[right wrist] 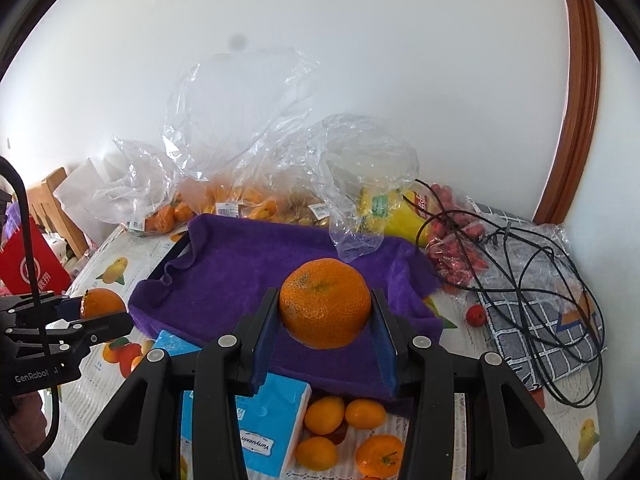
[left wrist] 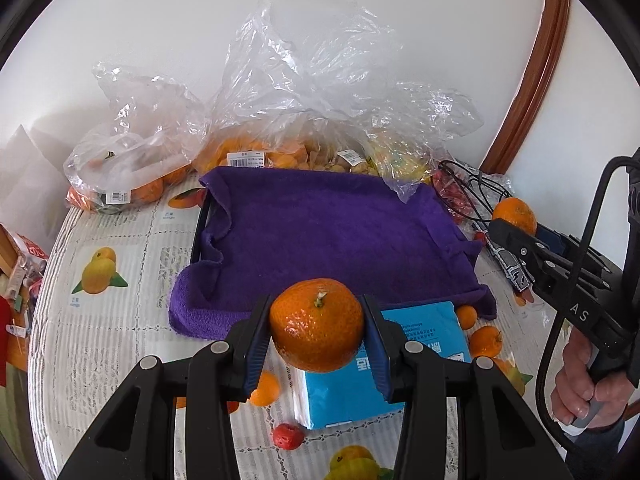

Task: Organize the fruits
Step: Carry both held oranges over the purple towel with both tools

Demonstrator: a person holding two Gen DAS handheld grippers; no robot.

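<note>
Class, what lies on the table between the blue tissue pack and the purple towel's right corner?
Two small loose oranges, seen in the left wrist view.

Two round orange mandarins are held up, one in each gripper (left wrist: 316,326) (right wrist: 325,304). Four small loose orange mandarins (right wrist: 325,415) lie on the counter in the right wrist view. Two small red fruits sit loose, one in each view (left wrist: 288,436) (right wrist: 476,314). One purple towel-lined tray (left wrist: 336,232), one blue tissue pack (left wrist: 420,328), and several crinkled clear plastic bags (left wrist: 304,76) of fruit, exact number unclear.
</note>
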